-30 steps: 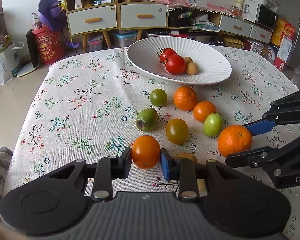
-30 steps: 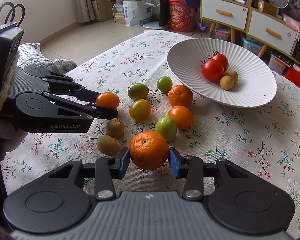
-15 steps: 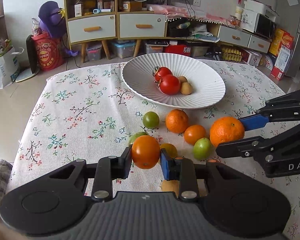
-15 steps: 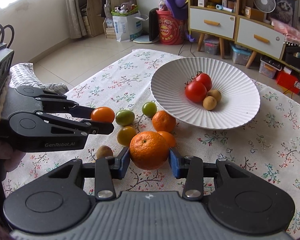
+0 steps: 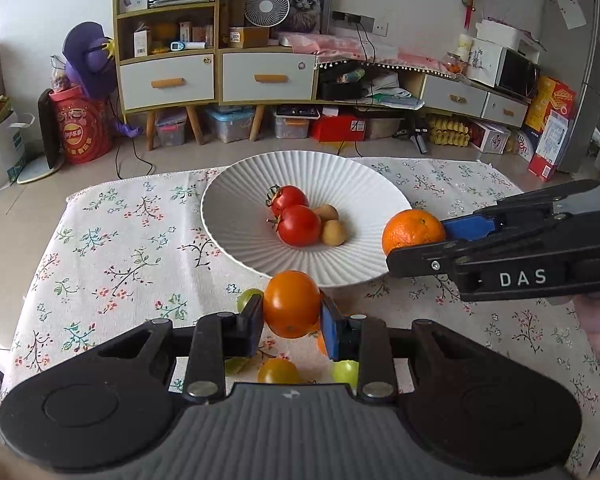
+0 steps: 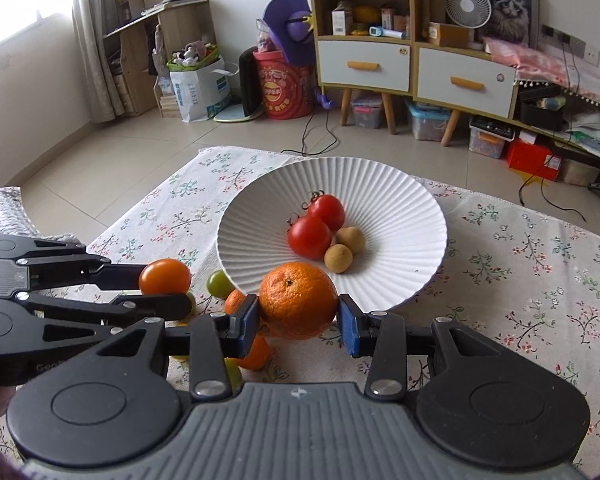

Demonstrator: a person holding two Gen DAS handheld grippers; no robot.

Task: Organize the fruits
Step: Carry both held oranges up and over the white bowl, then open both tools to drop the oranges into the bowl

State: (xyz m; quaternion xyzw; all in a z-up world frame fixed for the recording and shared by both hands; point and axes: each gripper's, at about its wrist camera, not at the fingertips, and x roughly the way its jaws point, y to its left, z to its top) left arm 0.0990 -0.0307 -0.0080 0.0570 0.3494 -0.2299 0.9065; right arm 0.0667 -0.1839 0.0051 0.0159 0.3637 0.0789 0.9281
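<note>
My left gripper [image 5: 291, 314] is shut on a smooth orange tomato [image 5: 291, 304] and holds it above the table, just short of the near rim of the white ribbed bowl [image 5: 240, 216]. It also shows in the right wrist view [image 6: 165, 290]. My right gripper [image 6: 298, 318] is shut on a large orange [image 6: 298, 300] at the bowl's [image 6: 412, 216] near rim; in the left wrist view the orange [image 5: 413, 231] hangs over the bowl's right edge. The bowl holds two red tomatoes [image 5: 298, 225] and two small brown fruits [image 5: 334, 233].
Loose fruits lie on the flowered tablecloth [image 5: 112, 248] under the grippers: a green one [image 6: 219, 284], small oranges [image 6: 254, 354] and a yellow-green one [image 5: 278, 371]. The table's far edge is behind the bowl; cabinets [image 5: 216, 76] and floor clutter stand beyond.
Both grippers have risen and moved forward toward the bowl, each carrying its fruit. The loose fruits have dropped below and behind the fingers in both views.
</note>
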